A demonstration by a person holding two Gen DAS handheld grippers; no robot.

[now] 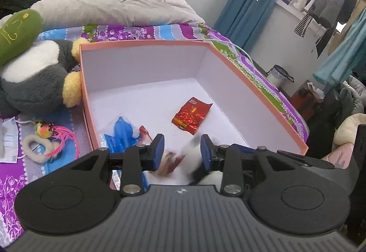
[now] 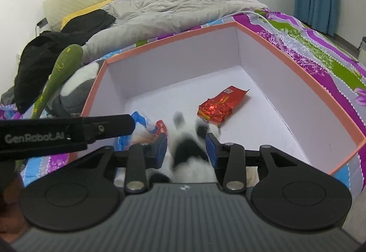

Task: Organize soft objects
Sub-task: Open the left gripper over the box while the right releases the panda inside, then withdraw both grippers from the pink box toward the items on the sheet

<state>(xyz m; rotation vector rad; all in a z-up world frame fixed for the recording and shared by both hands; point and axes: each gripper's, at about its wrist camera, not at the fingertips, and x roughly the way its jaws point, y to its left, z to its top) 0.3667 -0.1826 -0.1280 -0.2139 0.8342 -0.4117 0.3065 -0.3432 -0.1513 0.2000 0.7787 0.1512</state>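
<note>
From the left wrist, the left gripper (image 1: 182, 151) hangs over the near edge of the pink box (image 1: 258, 92) that sits on the bed (image 1: 128, 31). Its jaws stand apart, with a blurred white and black plush toy (image 1: 194, 156) between them; whether the pads press on it I cannot tell. Inside the box lie a red foil packet (image 1: 191, 116) and a blue plastic bag (image 1: 121, 135). A grey and white stuffed penguin (image 1: 34, 78) lies just left of the box.

From the right wrist, the right gripper (image 2: 186, 148) has its jaws apart around the same blurred plush toy (image 2: 187, 149), above the box (image 2: 304, 82) floor. Contact is unclear. The red foil packet (image 2: 219, 105) lies just beyond.
</note>
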